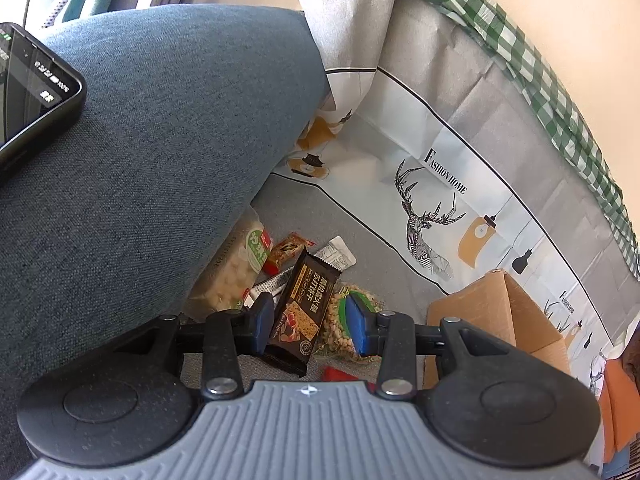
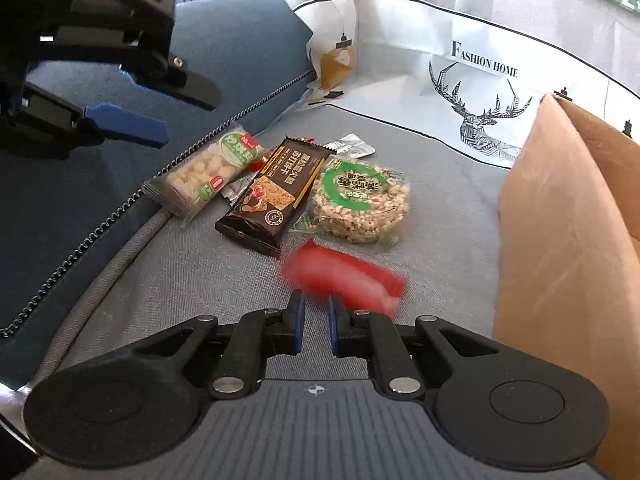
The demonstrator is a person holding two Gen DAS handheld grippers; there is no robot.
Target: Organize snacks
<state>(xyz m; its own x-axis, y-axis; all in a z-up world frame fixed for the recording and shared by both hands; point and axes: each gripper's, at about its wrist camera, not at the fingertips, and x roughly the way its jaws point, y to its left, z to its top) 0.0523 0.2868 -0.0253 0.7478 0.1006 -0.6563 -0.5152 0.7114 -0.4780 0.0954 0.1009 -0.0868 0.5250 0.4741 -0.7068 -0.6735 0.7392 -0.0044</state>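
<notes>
Snacks lie in a pile on the grey sofa seat (image 2: 440,216): a dark brown cracker packet (image 1: 301,312) (image 2: 272,196), a round puffed-grain cake with a green label (image 1: 340,330) (image 2: 360,204), a clear bag of pale puffs (image 1: 236,272) (image 2: 204,172), and small sachets behind. My left gripper (image 1: 310,322) hovers open above the brown packet; it also shows in the right wrist view (image 2: 132,108). My right gripper (image 2: 317,322) has its jaws nearly closed on the near edge of a blurred red packet (image 2: 344,276).
A brown cardboard box (image 2: 568,248) (image 1: 500,320) stands at the right. A blue cushion (image 1: 152,152) (image 2: 224,52) is on the left, with a phone (image 1: 32,92). A deer-print cloth (image 1: 432,184) covers the back.
</notes>
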